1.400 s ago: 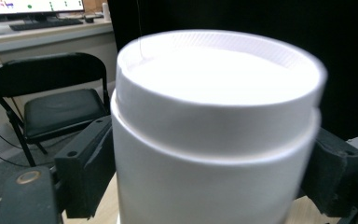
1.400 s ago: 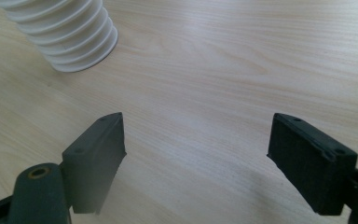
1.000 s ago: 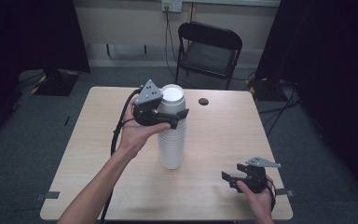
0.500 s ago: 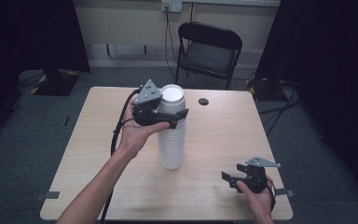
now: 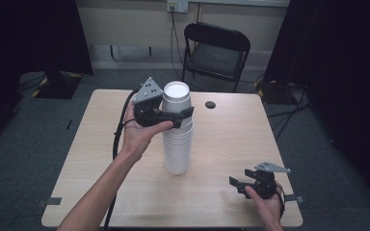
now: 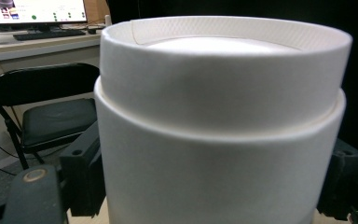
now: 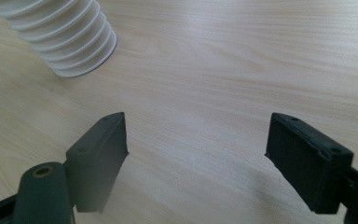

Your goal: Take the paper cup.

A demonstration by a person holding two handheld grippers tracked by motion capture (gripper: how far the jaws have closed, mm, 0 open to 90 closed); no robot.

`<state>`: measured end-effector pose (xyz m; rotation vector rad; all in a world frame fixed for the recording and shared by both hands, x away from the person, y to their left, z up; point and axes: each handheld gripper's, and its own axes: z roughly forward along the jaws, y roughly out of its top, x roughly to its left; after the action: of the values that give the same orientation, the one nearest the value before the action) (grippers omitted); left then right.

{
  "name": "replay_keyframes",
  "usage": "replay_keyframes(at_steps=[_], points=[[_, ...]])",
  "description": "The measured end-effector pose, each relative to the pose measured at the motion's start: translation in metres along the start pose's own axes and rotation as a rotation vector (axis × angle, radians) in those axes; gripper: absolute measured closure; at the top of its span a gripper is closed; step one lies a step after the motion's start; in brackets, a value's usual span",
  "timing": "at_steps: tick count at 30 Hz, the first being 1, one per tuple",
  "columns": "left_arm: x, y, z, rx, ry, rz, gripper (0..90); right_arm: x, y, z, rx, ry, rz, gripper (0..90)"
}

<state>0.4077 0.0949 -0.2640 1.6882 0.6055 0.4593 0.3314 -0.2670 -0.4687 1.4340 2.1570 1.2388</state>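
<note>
A tall stack of white cups stands upright at the middle of the wooden table. My left gripper reaches in from the left near the stack's top and is shut on the upper cups, one jaw on each side. In the left gripper view the top cup sits nested in the one below, with the black jaws pressed against the sides of the lower cup. My right gripper rests low at the table's front right, open and holding nothing. In the right gripper view the stack's base is at upper left.
A small dark round object lies on the table behind the stack. A black folding chair stands beyond the far edge. A desk with a monitor is in the background. Bare wood lies between the stack and my right gripper.
</note>
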Motion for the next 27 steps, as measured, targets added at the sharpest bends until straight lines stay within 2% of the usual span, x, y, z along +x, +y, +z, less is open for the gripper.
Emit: replay_keyframes(at_steps=[2,6,10,17,20,27], points=[[0.0,0.001,0.0,0.002,-0.019,-0.001,17.0,0.0,0.0,0.0,-0.002,-0.001,0.0,20.1],[0.002,0.003,-0.002,0.006,-0.021,0.0,17.0,0.0,0.0,0.0,-0.002,0.001,-0.005,20.1],[0.001,0.005,-0.003,-0.01,-0.019,0.007,17.2,0.001,0.0,0.0,0.001,0.0,-0.01,20.1],[-0.001,0.01,-0.008,-0.05,0.006,0.033,17.2,0.001,0.0,0.0,0.0,0.005,-0.004,20.1],[-0.004,0.013,-0.01,-0.076,0.036,0.038,17.2,0.001,0.0,0.0,0.002,0.006,-0.004,20.1],[-0.005,0.019,-0.013,-0.095,0.027,0.039,17.3,0.002,0.001,0.001,0.002,0.003,-0.01,20.0]])
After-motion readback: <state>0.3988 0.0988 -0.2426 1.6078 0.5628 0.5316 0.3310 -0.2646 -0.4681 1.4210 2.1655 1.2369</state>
